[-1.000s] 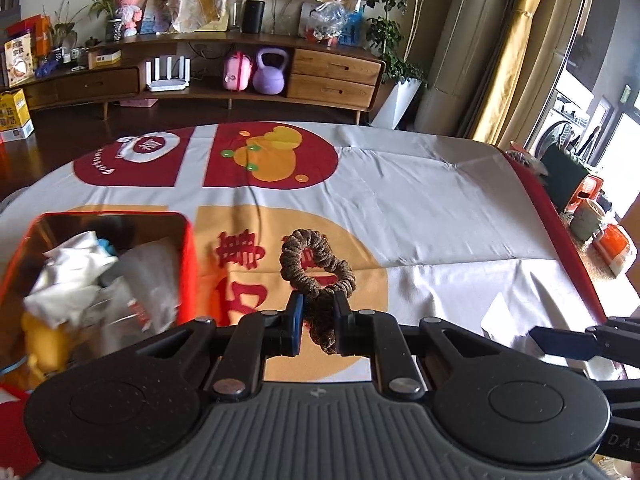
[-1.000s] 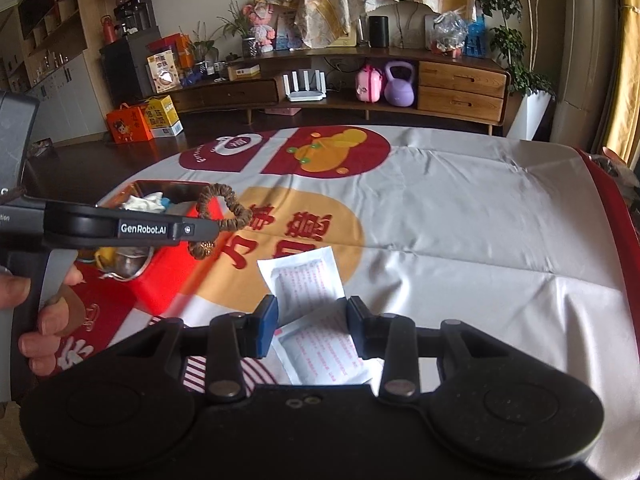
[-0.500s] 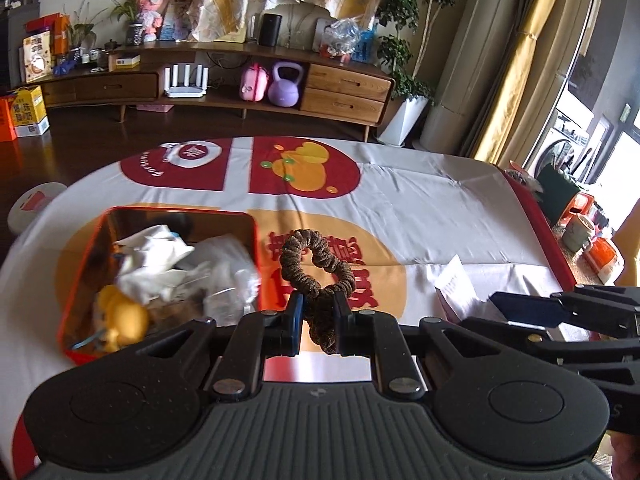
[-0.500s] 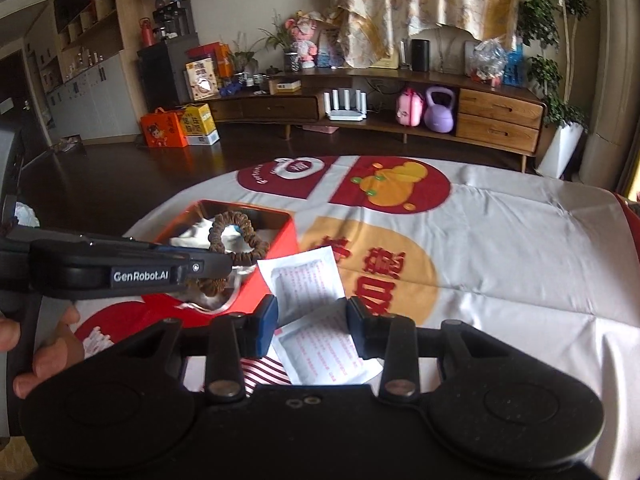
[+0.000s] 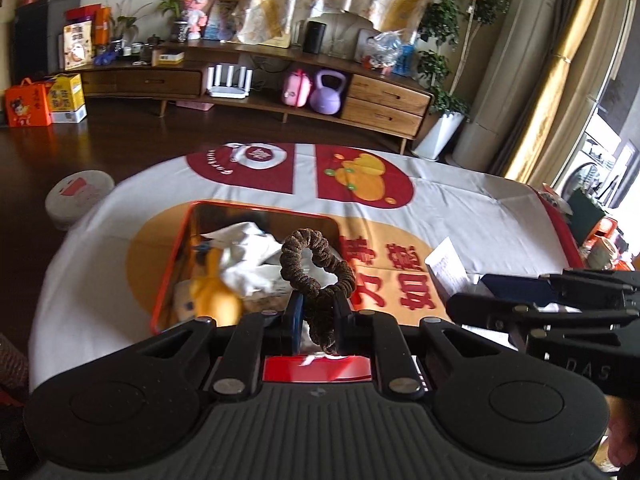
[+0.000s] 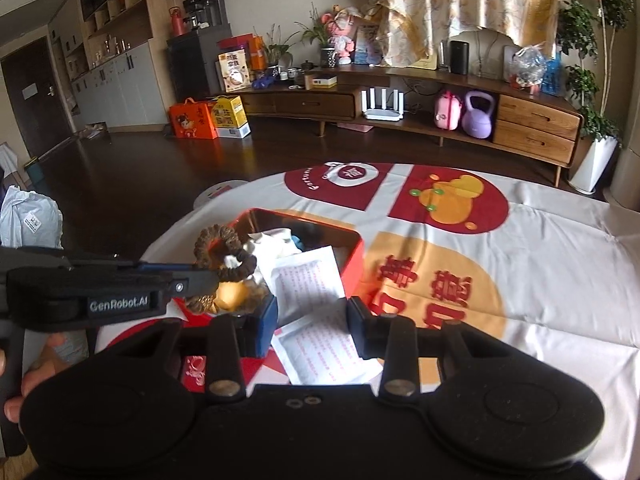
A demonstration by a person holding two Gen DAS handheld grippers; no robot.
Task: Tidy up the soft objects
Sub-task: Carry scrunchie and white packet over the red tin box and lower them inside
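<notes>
I have the left gripper (image 5: 318, 314) pinching the brown scrunchie (image 5: 316, 264) above the red tin box (image 5: 176, 256), level and pointing across the tabletop. If I release now, the loop could snag on a pad or bounce off the piled cloths onto the tablecloth (image 5: 460, 204). My right gripper (image 6: 312, 326) hovers low with jaws wide over the white sachets (image 6: 316, 320).

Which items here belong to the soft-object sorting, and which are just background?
Job:
brown scrunchie held in left tongs
red tin holding soft items
white packets before open right tongs

Background:
purple kettlebell
white router
orange gift box
</notes>
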